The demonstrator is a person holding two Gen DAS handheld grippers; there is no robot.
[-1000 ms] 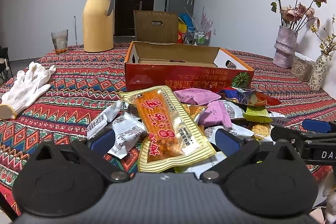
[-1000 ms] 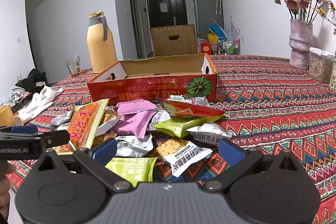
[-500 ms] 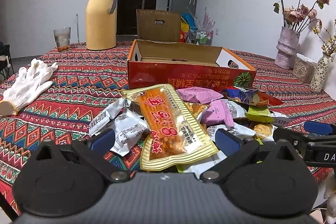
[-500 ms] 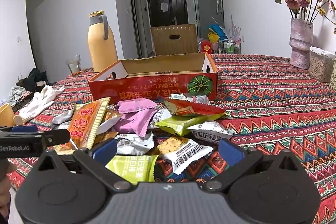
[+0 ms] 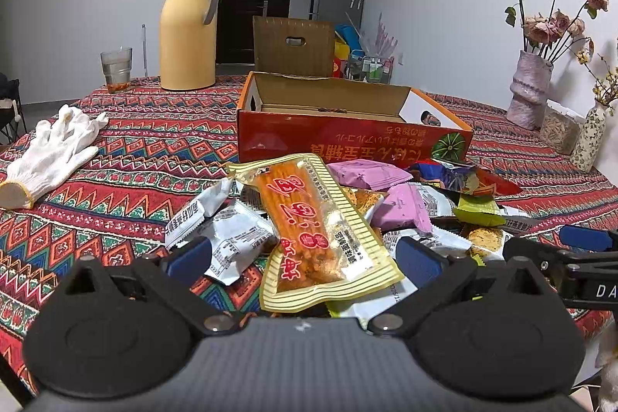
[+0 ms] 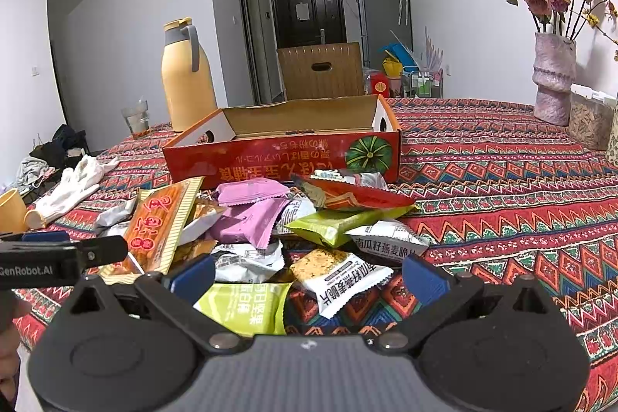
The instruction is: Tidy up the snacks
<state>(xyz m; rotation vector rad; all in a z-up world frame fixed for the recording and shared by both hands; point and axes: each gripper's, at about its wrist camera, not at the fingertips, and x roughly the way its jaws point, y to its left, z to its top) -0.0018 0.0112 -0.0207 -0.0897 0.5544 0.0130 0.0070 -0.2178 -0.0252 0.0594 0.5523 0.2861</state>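
left gripper (image 5: 305,259): fingers spread wide, nothing held; hung low at near table edge, the long yellow-striped orange packet (image 5: 316,230) lay between its blue pads (image 5: 191,255).
right gripper (image 6: 307,277): also wide open and empty; a lime-green packet (image 6: 247,307) and a white oat-crisp packet (image 6: 340,277) sat between the fingertips.
snack pile (image 6: 270,219): heaped loose on the patterned tablecloth (image 6: 502,188), close to near edge, just in front of the red box (image 5: 347,141); pink, red, green and white wrappers overlapped.
red box: open-topped, cardboard inside, looked empty from here; front wall nearly touched the pile's back packets.
open room: bare cloth to right of pile and box, as far as the vase (image 6: 554,80); bare strip on left between pile and white glove (image 5: 50,153).
far edge: yellow thermos (image 5: 189,29) and glass (image 5: 116,70) stood well apart from box.
other gripper in view: the right one's finger showed at right edge of left view, beside pile.
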